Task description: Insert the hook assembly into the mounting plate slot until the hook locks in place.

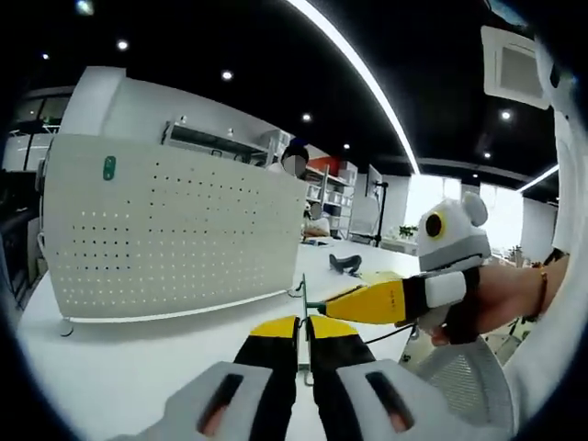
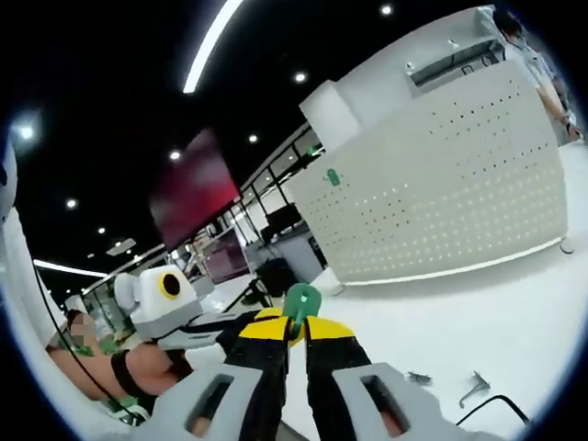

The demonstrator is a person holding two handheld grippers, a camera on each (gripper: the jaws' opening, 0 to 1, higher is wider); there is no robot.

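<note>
Left tool [image 1: 301, 323] was clamped on a thin metal plate [image 1: 302, 296] held edge-on above the white surface [image 1: 129, 367], before the perforated panel [image 1: 175, 230]; the right tool [image 1: 333, 301] reached in beside it. In the right gripper view, that tool [image 2: 294, 329] pinched the green-capped hook [image 2: 300, 301], with loose hooks [image 2: 475, 386] nearby.

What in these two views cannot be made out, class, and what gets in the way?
- Left gripper view: the thin metal piece is mostly hidden between the shut left gripper jaws; its shape cannot be told.
- Right gripper view: the green part is half covered by the right gripper.
- Right gripper view: the small metal hooks on the table are too small to read.
- Left gripper view: the pegboard has holes too small for a slot to be told.
</note>
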